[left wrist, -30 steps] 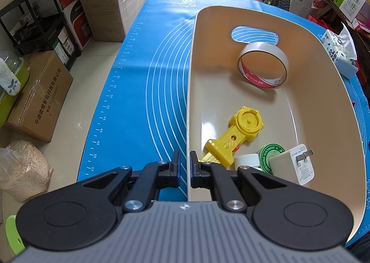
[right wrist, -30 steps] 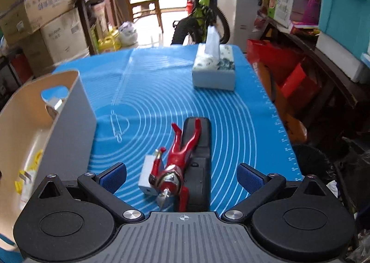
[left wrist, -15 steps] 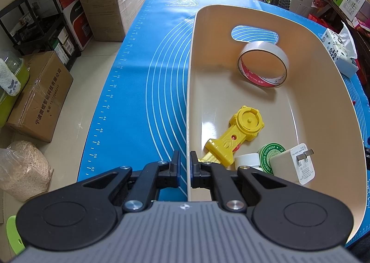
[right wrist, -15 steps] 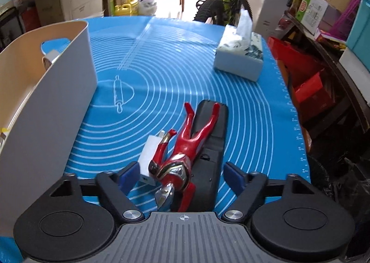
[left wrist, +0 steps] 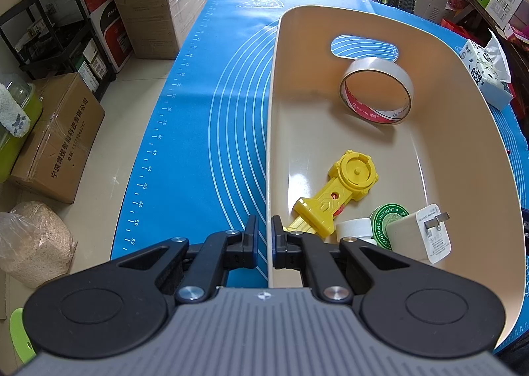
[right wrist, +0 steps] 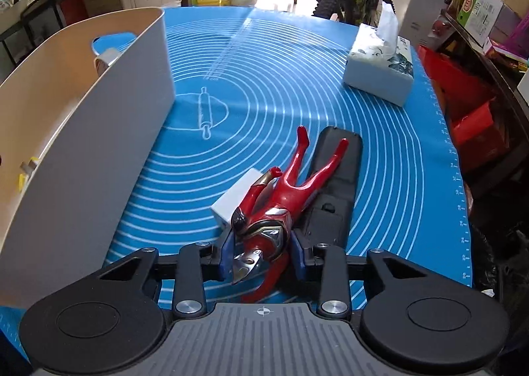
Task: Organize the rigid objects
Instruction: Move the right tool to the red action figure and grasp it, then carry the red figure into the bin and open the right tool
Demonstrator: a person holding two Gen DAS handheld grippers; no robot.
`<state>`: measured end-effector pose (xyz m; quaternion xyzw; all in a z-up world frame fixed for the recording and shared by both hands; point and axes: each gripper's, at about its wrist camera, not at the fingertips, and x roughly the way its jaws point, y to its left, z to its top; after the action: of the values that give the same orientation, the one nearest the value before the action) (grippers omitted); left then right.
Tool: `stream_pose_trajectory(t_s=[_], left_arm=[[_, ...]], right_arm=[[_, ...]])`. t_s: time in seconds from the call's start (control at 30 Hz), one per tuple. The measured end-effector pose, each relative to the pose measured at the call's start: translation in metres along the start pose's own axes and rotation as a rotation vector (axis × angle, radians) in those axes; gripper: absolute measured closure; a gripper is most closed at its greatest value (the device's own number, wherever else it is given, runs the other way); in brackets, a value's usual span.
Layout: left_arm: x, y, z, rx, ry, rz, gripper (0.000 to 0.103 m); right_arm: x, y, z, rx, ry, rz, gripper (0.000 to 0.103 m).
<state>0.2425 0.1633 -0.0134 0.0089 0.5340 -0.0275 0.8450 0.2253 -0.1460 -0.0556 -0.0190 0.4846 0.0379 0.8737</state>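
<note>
Red figurine [right wrist: 274, 210] lies on the blue mat [right wrist: 264, 85] at six o'clock in the right wrist view, head toward the camera and legs pointing to twelve, its right leg draped over a black remote [right wrist: 334, 190] that sits just beside it at three o'clock. The right gripper [right wrist: 261, 255] has its blue pads on either side of the figure's chest and shoulders, and the jaws are closing; they appear to touch the torso. A second ago those jaws stood wide apart, well clear of the toy, and the camera sat higher, so the figurine looked smaller and farther off. A small white box [right wrist: 236, 195] lies against the figure's arm at about ten o'clock. Farther out, at one o'clock, a tissue box [right wrist: 380, 73] stands on the mat, where it stood before.

The beige bin [right wrist: 82, 144] fills the nine o'clock side of that view. From the left wrist view, the left gripper [left wrist: 264, 242] is clamped together on the bin's near-left wall [left wrist: 269, 177], exactly as in the earlier frames. Inside the bin, nearest at four o'clock, are a white charger plug [left wrist: 426, 233], a green ointment tin [left wrist: 388, 220] and a white roll [left wrist: 355, 229]; a yellow plastic toy [left wrist: 340, 190] lies just beyond them, and a roll of clear tape [left wrist: 377, 95] leans near the far handle cutout at one o'clock. None of these has shifted.
</note>
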Motion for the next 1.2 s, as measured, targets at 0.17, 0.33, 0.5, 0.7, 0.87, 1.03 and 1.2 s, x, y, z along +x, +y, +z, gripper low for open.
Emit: stream_pose_trajectory(t_s=[0.17,0.33,0.5,0.7,0.87,1.03,1.2], left_arm=[[0.0,0.0,0.0,0.0,0.0,0.001,0.094],[0.0,0.0,0.0,0.0,0.0,0.0,0.094],[0.0,0.0,0.0,0.001,0.0,0.001,0.094],[0.0,0.0,0.0,0.0,0.0,0.0,0.094],[0.0,0.0,0.0,0.0,0.0,0.001,0.094],[0.0,0.0,0.0,-0.001,0.0,0.0,0.094],[-0.001,-0.001,-0.001,0.002,0.0,0.001,0.094]], right_arm=[[-0.011,-0.001,-0.006,0.039,-0.032,-0.009,0.061],[-0.027,-0.002,-0.007,0.065,-0.085,-0.019,0.061],[-0.048,0.003,0.001,0.068,-0.15,-0.03,0.061],[-0.075,0.019,0.023,0.052,-0.245,-0.019,0.061],[-0.092,0.04,0.044,0.026,-0.32,0.019,0.061],[-0.092,0.067,0.064,0.007,-0.36,0.083,0.061],[-0.081,0.102,0.074,-0.062,-0.365,0.144,0.061]])
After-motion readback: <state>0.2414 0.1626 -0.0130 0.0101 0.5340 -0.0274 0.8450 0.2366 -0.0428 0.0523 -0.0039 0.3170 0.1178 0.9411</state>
